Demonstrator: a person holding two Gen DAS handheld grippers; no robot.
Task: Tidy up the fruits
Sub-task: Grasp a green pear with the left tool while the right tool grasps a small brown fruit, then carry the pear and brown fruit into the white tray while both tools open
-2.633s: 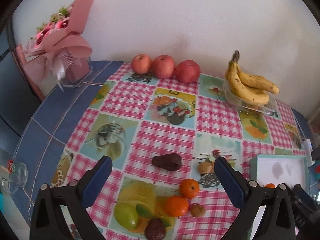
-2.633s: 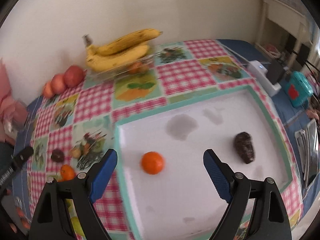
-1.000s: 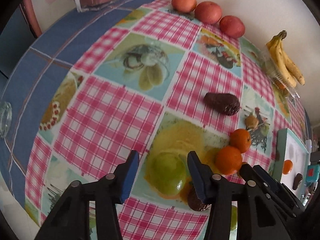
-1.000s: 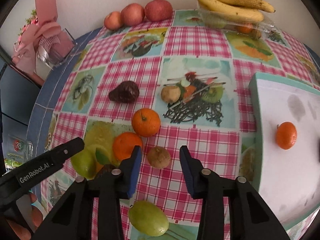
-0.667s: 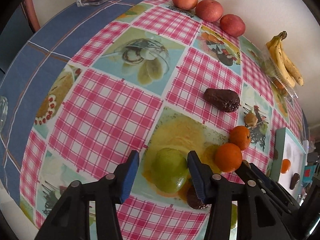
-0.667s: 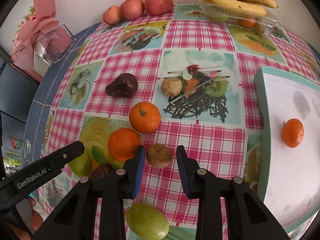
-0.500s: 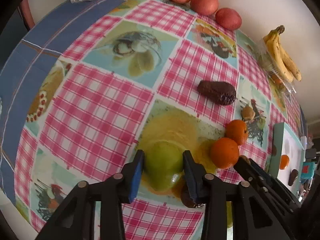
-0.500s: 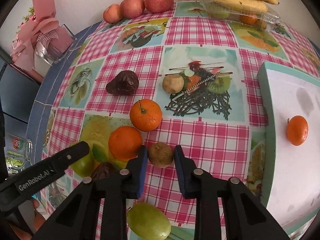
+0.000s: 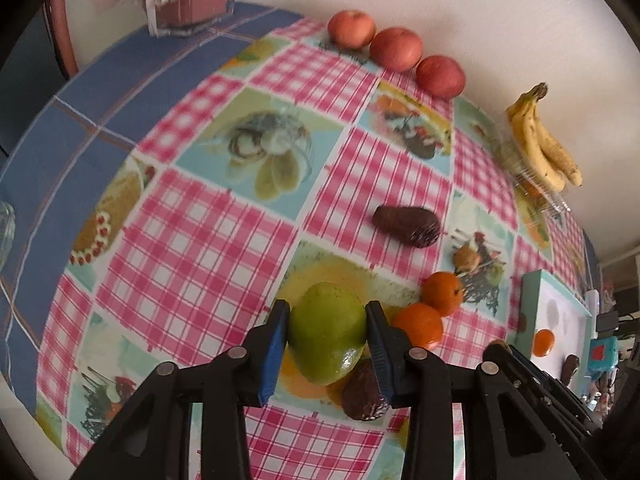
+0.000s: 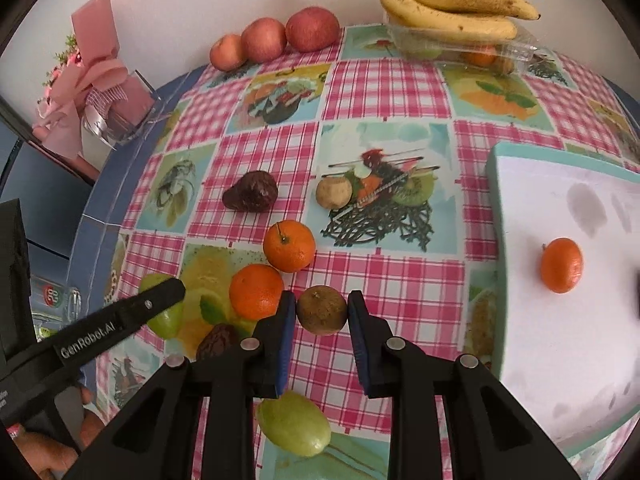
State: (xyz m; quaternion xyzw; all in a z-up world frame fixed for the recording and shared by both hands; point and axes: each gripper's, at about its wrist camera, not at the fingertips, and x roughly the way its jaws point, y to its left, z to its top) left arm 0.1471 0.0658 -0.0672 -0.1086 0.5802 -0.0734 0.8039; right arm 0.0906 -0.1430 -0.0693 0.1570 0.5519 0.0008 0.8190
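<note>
My left gripper (image 9: 326,322) is shut on a green mango (image 9: 326,332), which rests on the checked tablecloth. My right gripper (image 10: 322,310) is shut on a brown kiwi (image 10: 322,309), also on the cloth. Two oranges (image 10: 290,245) (image 10: 256,296) lie just beyond it, with a dark avocado (image 10: 251,191) and a second kiwi (image 10: 334,192) farther off. Another dark avocado (image 9: 362,392) lies by the mango. A white tray with a teal rim (image 10: 496,184) on the right holds one orange (image 10: 561,265).
Three apples (image 10: 272,40) and bananas on a clear box (image 10: 452,8) stand along the back wall. A pink gift bouquet (image 10: 96,80) sits at the back left. A second green mango (image 10: 294,424) lies under my right gripper. A glass (image 10: 52,300) stands at the left edge.
Both grippers moved down to the fruit and closed. The left jaws now press the green mango and the right jaws press the brown kiwi.
</note>
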